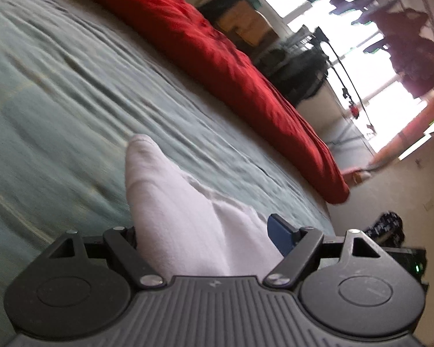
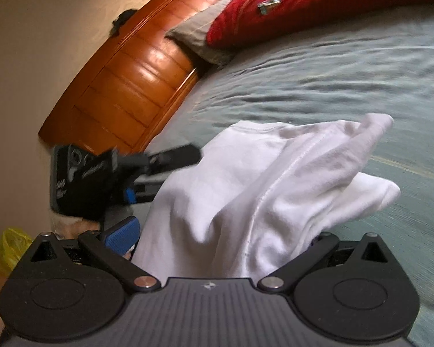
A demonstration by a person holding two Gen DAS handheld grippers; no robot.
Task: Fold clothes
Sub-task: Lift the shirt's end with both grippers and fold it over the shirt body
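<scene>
Bed: grey-green cover, rippled, takes up most of both views. Red duvet bunched along its far side, wooden headboard behind a pillow.

White garment: soft knit, seam and hem visible, hanging in loose folds above the bed, gathered into both of my tools. Blurred at the edges.

Left hand-held gripper: jaws wide, cloth bunched between them; I judge it gripping the garment. Right hand-held gripper: cloth fills the gap, 1 blue pad visible; likewise I judge it gripping. The left tool also shows in the right view.

Step in hand, my judgement: carrying the garment out to spread it. To do well: keep both grips level and apart, hold the cloth taut, lay it flat on bare cover away from the duvet.
</scene>
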